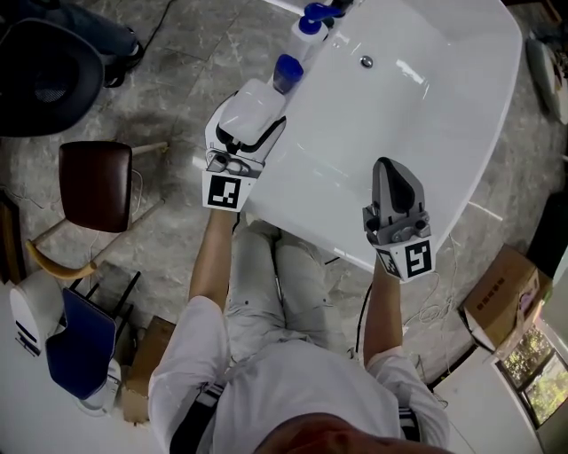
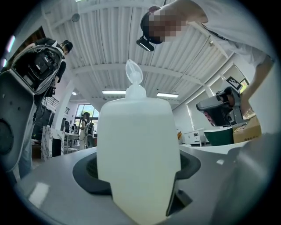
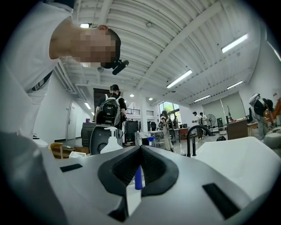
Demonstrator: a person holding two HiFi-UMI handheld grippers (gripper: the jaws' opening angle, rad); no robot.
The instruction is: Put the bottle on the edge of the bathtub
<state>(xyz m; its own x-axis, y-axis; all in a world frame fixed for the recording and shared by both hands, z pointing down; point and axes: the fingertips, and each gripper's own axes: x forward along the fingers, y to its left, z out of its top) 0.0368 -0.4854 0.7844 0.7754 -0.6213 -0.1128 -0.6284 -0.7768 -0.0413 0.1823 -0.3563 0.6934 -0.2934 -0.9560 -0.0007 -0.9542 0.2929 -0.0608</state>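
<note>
A white pump bottle [image 2: 138, 145] fills the left gripper view, nozzle up, between the grey jaws. My left gripper [image 2: 138, 170] is shut on it, both pads against its sides. In the head view that gripper [image 1: 251, 124] and the bottle [image 1: 249, 105] are at the white bathtub's left rim [image 1: 266, 173]; I cannot tell whether the bottle's base touches the rim. My right gripper [image 1: 389, 170] hangs over the tub's near end, shut, nothing between its jaws [image 3: 139, 151].
Two blue-capped bottles [image 1: 287, 71] [image 1: 312, 19] stand further along the same rim. The drain [image 1: 366, 61] is in the tub floor. A brown stool [image 1: 96, 184] and black chair [image 1: 44, 75] stand left; a cardboard box [image 1: 501, 297] sits right.
</note>
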